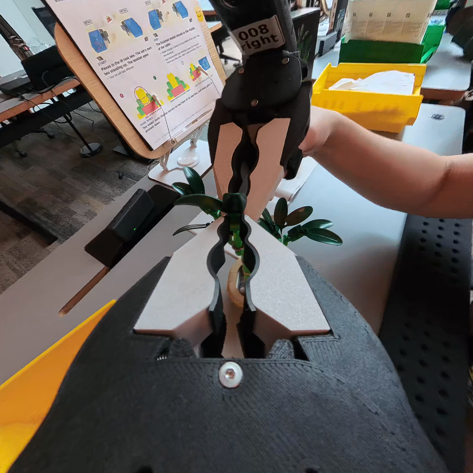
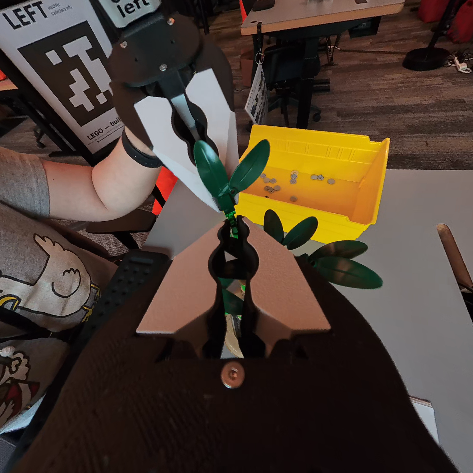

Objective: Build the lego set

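A lego plant stands on the grey table (image 1: 353, 256): a tan pot (image 1: 234, 294), a bright green stem (image 1: 236, 234) and dark green leaves (image 1: 320, 233). My left gripper (image 1: 234, 220) is shut on the stem just above the pot. My right gripper (image 1: 236, 195) comes down from above and is shut on a dark green leaf piece (image 1: 234, 202) at the stem's top. In the right wrist view my right gripper (image 2: 234, 224) pinches the green stem under a pair of leaves (image 2: 230, 166). The left gripper (image 2: 224, 202) touches the same sprig from the far side.
A yellow bin (image 2: 307, 225) with several small grey round pieces stands behind the plant. Another yellow bin (image 1: 366, 107) holds white bags. An instruction sheet on a stand (image 1: 143, 64) is at the back left. A black perforated pad (image 1: 435, 281) lies at the right. Left and right tips are no more than a few centimetres apart.
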Demonstrator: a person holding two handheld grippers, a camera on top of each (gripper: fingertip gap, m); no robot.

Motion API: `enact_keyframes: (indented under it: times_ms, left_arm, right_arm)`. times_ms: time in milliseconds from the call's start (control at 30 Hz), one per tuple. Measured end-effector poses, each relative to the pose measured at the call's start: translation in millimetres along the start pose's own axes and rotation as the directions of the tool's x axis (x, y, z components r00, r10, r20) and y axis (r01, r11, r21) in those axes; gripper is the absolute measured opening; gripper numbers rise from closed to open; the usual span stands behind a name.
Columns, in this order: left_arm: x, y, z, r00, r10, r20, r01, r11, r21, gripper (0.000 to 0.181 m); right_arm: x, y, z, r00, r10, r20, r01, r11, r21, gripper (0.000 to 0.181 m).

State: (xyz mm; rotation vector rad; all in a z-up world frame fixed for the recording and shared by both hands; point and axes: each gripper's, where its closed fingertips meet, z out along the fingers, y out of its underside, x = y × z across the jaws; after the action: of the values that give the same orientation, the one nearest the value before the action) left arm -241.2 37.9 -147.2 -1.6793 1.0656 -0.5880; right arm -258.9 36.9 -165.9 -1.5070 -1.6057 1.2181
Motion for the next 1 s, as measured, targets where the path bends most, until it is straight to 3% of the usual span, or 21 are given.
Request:
enact_keyframes:
  times_ms: [33,233,400,600,833,1000]
  left_arm:
    - [-0.7,-0.2,0.2,1.000,-0.016,-0.005,0.016,1.000,0.013,0.007]
    - [-0.6,-2.9,1.2,0.999,-0.051,-0.012,0.052,0.997,0.064,0.006]
    - [-1.7,-3.1,1.6,0.999,-0.046,0.005,0.045,0.997,0.056,0.006]
    - [-1.8,-3.4,2.2,0.999,-0.031,0.019,0.030,0.999,0.042,0.006]
    - [-1.3,-4.8,4.1,0.999,-0.027,0.034,0.025,0.998,0.049,0.006]
    - [-1.7,-3.0,1.6,0.996,-0.084,0.038,0.082,0.996,0.039,0.006]
  right_arm:
    - [0.6,-0.1,-0.2,1.000,0.005,-0.002,-0.005,1.000,0.005,0.004]
    - [-0.5,-2.1,-3.4,1.000,0.016,0.016,-0.017,0.999,0.043,0.008]
    - [0.2,-12.8,-16.6,0.999,-0.033,-0.036,0.036,0.996,0.077,0.030]
    - [-7.8,-38.5,-28.5,0.985,-0.151,-0.087,0.162,0.978,0.133,0.028]
    - [-10.5,-34.8,-24.0,0.962,-0.172,-0.214,0.180,0.984,0.016,0.026]
    - [-8.1,-32.4,-32.2,0.962,-0.126,-0.242,0.143,0.988,0.053,0.026]
